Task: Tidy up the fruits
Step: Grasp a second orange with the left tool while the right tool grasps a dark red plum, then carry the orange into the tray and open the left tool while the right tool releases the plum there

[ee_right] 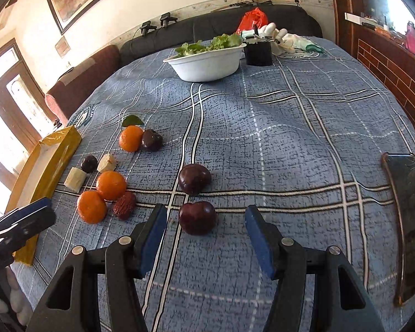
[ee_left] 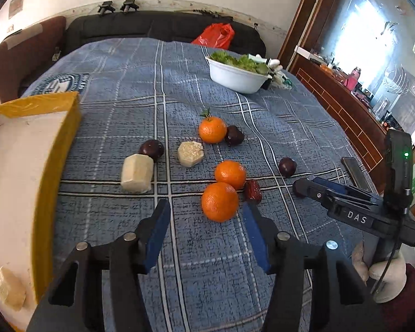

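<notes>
Oranges (ee_left: 220, 202) before left fingers (ee_left: 163, 235), parted, empty; right view only: plum (ee_right: 197, 217) between spread fingers (ee_right: 258, 238).

The left tool (ee_left: 206, 213) is pointing steeply down and away, its two blue-padded fingers (ee_left: 158, 233) standing apart with nothing pressed between them. The right tool (ee_right: 206, 221) is tilting down at much the same slant, its blue pads (ee_right: 258, 240) also standing apart and gripping nothing. In the left wrist view the right tool (ee_left: 304, 186) is showing at the right edge, lying nearly level and pointing left, with a pale gloved hand (ee_left: 384, 272) wrapping its handle below the camera mount.
</notes>
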